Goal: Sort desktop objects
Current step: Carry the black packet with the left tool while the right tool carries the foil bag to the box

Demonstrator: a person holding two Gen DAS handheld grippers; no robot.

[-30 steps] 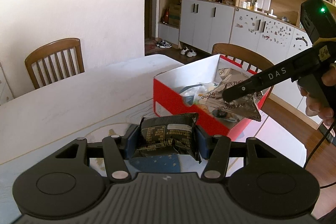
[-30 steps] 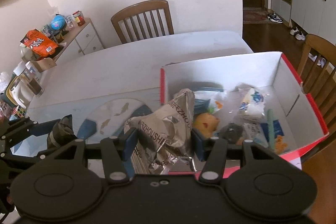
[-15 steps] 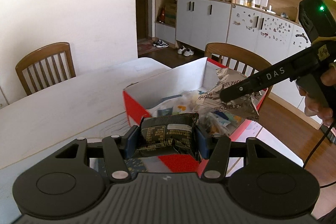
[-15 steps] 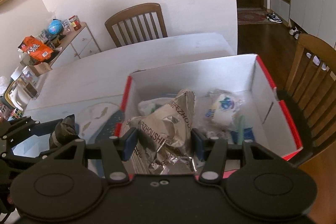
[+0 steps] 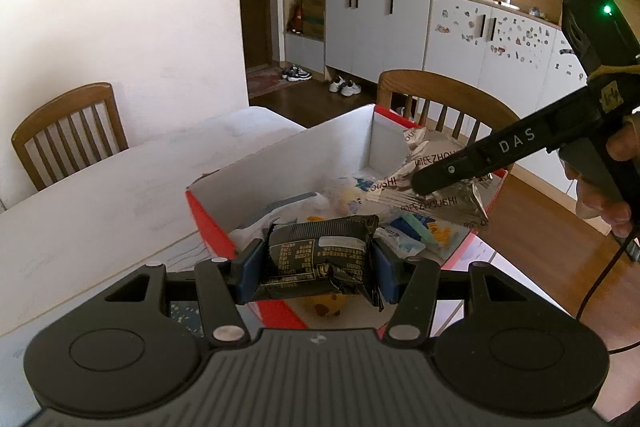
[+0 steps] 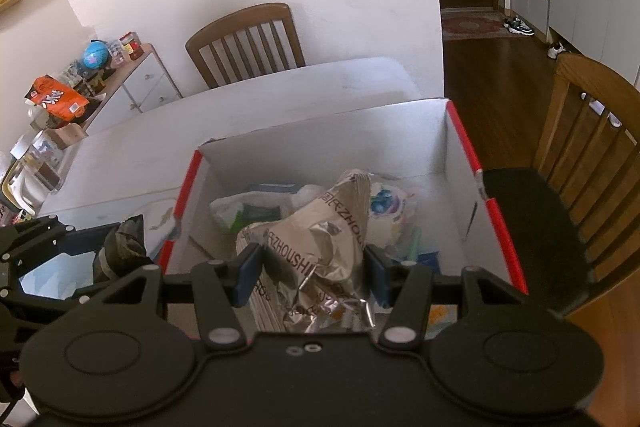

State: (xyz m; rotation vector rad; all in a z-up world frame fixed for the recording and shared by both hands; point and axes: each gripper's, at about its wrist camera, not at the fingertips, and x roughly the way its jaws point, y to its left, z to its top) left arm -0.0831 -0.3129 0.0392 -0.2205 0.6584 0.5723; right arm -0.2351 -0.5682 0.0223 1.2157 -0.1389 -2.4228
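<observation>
While the white desk [image 5: 120,187] stretched away on the left with a wooden chair [image 5: 68,131] behind it, the left claw [image 5: 318,259] was clamped on a black snack packet [image 5: 320,251], its blue pads pressing both ends of the wrapper. That packet hung level above the near corner of a red box [image 5: 208,223] with white inner walls, which stood on the desk. Inside the box lay a jumble of small wrapped items, among them a clear bag with blue print [image 6: 384,199] and a pale green stick [image 6: 412,239]. Further right, the right claw [image 6: 310,269] gripped a crumpled silver bag [image 6: 320,247] printed with dark lettering, holding it over the box's interior. From the left wrist view the same silver bag [image 5: 436,187] sat pinched under the long black finger marked DAS, above the far right part of the box, with the person's right hand [image 5: 612,195] wrapped round the handle. From the right wrist view the left claw [image 6: 108,247] and its black packet appeared just outside the box's left wall. Beyond the box's right edge stood a second wooden chair [image 6: 592,147] with a dark seat.
</observation>
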